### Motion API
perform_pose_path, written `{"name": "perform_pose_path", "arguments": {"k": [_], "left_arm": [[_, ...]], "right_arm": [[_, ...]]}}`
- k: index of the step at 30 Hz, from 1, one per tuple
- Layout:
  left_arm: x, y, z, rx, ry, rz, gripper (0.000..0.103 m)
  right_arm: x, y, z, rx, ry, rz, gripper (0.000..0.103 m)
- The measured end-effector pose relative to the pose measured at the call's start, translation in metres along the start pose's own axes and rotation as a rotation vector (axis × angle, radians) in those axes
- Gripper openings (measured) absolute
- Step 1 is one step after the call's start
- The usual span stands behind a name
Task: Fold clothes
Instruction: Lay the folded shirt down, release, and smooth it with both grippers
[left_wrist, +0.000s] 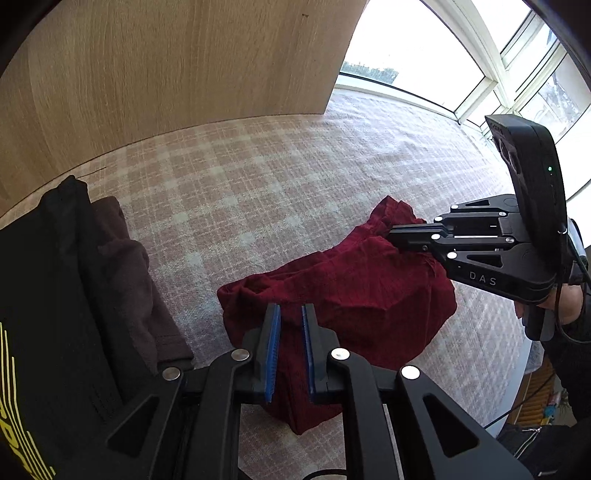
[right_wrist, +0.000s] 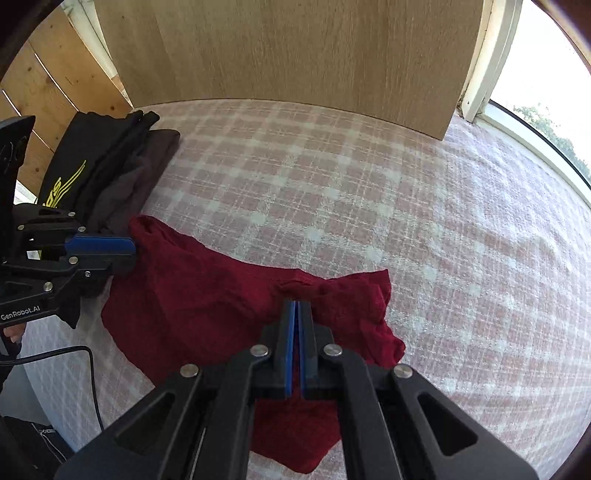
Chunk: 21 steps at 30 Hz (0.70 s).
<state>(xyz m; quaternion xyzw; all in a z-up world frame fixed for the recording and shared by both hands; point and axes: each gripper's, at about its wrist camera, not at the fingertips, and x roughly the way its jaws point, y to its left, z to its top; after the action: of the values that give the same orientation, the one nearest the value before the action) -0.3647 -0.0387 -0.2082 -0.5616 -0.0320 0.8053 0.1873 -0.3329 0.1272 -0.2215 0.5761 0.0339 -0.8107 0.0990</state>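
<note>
At the far left, against the wooden panel (right_wrist: 295, 55), sits a stack of folded clothes (right_wrist: 110, 166) — a black piece with yellow lettering on top, a brownish one at its side. Just beside it, the left gripper (left_wrist: 290, 350) hangs over the near edge of the red garment (left_wrist: 351, 288), its blue pads parted with cloth showing in the gap; it looks released, not yet biting. The garment itself lies crumpled in the middle of the pink checked bedcover (right_wrist: 406, 203), bunched instead of spread flat. Further right, the right gripper (right_wrist: 295, 347) is clenched on a raised ridge of the red fabric, pads pressed nearly together with cloth pinched at the tips.

The risk, as I see it, is an uneven lift — with only one side gripped, the knit would hang lopsided and twist, and the fold would come out crooked. The left jaws could also catch two layers at once, since the cloth is doubled there. A wide swing leftward might nudge the finished stack.
</note>
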Motion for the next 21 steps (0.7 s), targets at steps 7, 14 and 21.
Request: {"name": "perform_pose_path", "arguments": {"k": [7,14,21], "left_arm": [[-0.008,0.003,-0.001,-0.024,-0.041,0.057,0.011],[-0.019,-0.019,0.0,-0.024,-0.074,0.148,0.016],[0.017,-0.043,-0.016,0.061,-0.037,0.33,0.021]], "right_arm": [[-0.017,-0.038,-0.008,0.176,-0.08,-0.002,0.0],[-0.039,-0.011,-0.021,0.101,-0.124,0.02,0.0],[-0.004,-0.027,-0.026,0.151,-0.055,-0.02,0.0]]}}
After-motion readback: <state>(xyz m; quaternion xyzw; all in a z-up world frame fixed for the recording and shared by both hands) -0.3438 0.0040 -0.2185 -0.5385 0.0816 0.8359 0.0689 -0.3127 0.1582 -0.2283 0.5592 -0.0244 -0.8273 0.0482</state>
